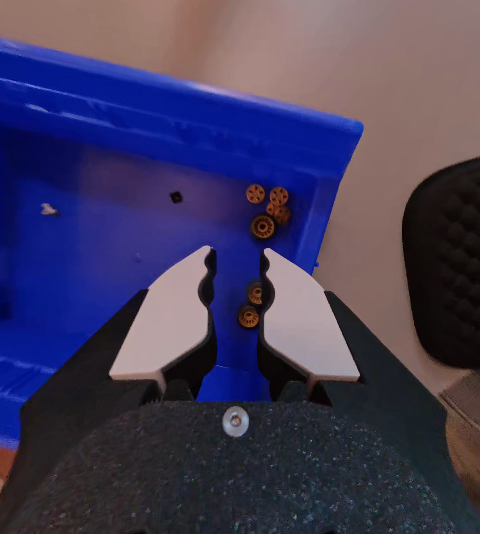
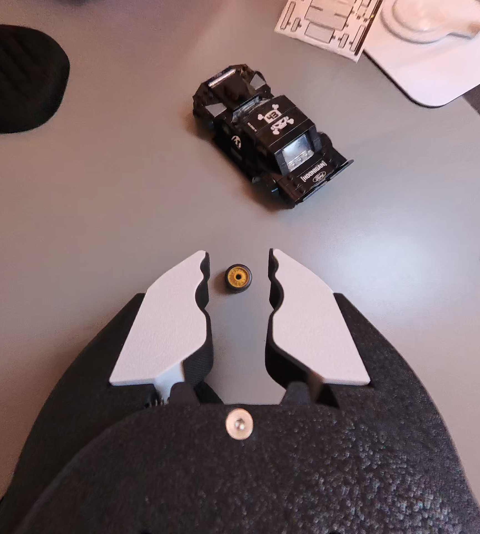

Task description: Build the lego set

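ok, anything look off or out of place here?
One wheel lies alone on the table, between the open right gripper fingers, apart from the car. The other wheels sit in the blue bin. Nothing looks damaged.

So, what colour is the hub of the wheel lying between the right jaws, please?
Gold, inside a black tyre; right wrist view.

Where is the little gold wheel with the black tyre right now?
In the right wrist view, the wheel lies on the grey table, between the open right gripper fingertips, untouched, with the black toy car beyond it.
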`<action>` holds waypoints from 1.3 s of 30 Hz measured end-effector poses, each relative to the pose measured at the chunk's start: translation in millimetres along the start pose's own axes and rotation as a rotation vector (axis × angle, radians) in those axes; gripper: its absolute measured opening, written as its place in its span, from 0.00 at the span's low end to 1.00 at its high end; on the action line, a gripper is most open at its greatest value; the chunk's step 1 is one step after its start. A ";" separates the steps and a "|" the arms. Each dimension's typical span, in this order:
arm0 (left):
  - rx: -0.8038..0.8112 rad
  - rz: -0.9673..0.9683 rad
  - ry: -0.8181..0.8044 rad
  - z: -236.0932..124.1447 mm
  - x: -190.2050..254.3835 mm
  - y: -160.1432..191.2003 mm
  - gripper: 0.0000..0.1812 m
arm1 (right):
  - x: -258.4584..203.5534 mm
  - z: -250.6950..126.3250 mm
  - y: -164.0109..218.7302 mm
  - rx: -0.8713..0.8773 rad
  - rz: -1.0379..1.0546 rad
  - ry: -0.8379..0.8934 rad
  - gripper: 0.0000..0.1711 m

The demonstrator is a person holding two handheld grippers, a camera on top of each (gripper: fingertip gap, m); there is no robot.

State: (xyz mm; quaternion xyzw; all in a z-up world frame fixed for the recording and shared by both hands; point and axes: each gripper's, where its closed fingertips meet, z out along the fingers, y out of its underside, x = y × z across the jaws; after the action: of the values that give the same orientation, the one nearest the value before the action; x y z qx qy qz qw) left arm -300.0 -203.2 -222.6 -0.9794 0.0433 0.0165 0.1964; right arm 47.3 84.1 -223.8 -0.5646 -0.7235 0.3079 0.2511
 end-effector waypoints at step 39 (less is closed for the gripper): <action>0.493 0.234 -0.069 -47.5 51.5 -90.3 0.03 | -86.7 -20.4 -99.5 0.493 0.096 -0.250 0.17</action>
State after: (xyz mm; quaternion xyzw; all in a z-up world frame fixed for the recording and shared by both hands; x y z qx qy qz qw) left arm -239.8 -142.5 -146.7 -0.8892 0.1522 0.0615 0.4270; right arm 16.4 -14.0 -138.6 -0.4777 -0.6245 0.5534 0.2746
